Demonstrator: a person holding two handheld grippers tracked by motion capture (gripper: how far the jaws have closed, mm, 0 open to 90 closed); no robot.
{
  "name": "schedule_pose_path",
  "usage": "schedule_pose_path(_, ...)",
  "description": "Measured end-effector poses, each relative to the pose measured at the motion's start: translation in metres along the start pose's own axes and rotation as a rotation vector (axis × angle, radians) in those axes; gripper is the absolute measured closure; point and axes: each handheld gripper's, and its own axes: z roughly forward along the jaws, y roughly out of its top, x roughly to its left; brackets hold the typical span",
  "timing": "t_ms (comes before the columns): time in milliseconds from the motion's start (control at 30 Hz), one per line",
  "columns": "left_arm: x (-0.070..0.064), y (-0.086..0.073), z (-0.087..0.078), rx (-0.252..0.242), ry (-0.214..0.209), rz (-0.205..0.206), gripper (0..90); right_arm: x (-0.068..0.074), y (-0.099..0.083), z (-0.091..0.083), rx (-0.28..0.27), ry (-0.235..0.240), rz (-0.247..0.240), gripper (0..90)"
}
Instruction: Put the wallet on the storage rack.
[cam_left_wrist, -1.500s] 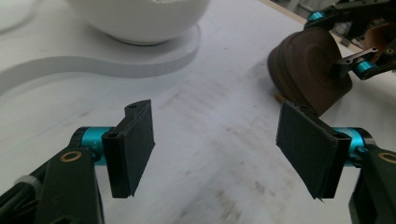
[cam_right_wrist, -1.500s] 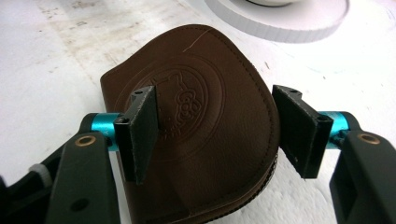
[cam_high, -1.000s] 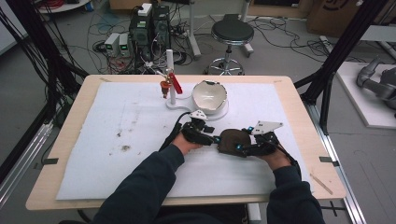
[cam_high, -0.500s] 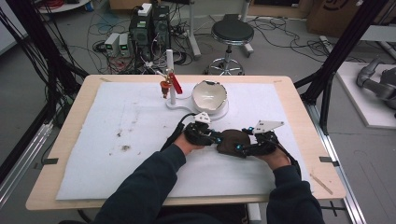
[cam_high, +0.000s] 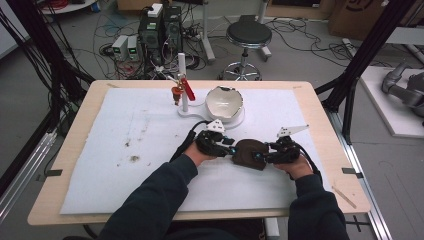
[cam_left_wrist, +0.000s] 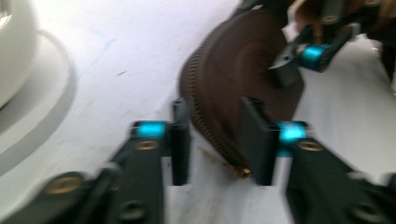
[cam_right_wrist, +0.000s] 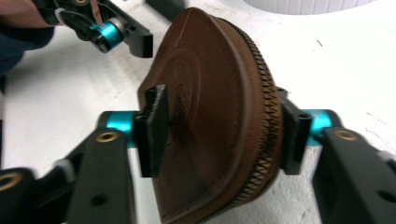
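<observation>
1. I'm holding the brown round zip pouch up on its edge on the white mat of the counter, mid-front, between my two hands.

2. Right hand-held gripper is clamping the pouch flat across its two faces; in the right gripper view one pad is pressing the leather face and the other is sitting just past the zip teeth. It's taking the hold.

3. Left hand-held gripper is sitting w/ jaws apart, straddling the near rim of the pouch. The zip edge is running between the pads, not yet pinched as far as I'm seeing. The view is blurred, so contact w/ the right-hand pad I can't tell.

4. Key relation: the pouch is lying straight ahead of the left gripper, its disc plane running roughly along the gripper's reach, so the zip line is feeding lengthwise into the gap. The small brass-looking zip pull is hanging low between the pads, closer to the right-hand pad. Left is the nearer one to the pull; right is on the far side of the pouch.

5. My guess for the next move: I'm needing to dip the left gripper slightly & close on the pull, w/ right keeping the pouch steady.

6. Writing/brands: concentric embossing is showing on the leather face, but I'm reading no legible text or logo. No readable labels elsewhere.

7. Further back: white bowl on its white base, well apart from the pouch.
</observation>
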Motion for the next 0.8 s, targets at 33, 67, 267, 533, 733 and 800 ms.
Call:
schedule_pose_path(33,0.002,-0.001,-0.005,-0.010,0.020,-0.012,51.8,-0.001,0.000,-0.002,-0.008,0.011,0.005,50.7)
schedule_pose_path(67,0.004,-0.003,-0.010,-0.031,0.034,-0.030,51.9,-0.001,-0.001,-0.004,-0.013,0.023,0.009,54.0)
schedule_pose_path(267,0.015,-0.020,-0.053,-0.124,0.119,-0.106,46.2,0.004,0.002,-0.018,-0.086,-0.030,-0.042,65.8)
schedule_pose_path(533,0.026,-0.058,-0.124,-0.216,0.275,-0.180,24.1,0.011,0.006,-0.030,-0.160,-0.145,-0.102,66.3)
schedule_pose_path(733,0.037,-0.085,-0.166,-0.252,0.360,-0.247,22.3,0.020,0.018,-0.038,-0.198,-0.188,-0.154,66.2)
schedule_pose_path(800,0.039,-0.090,-0.176,-0.269,0.366,-0.254,22.3,0.025,0.024,-0.037,-0.208,-0.200,-0.177,66.3)
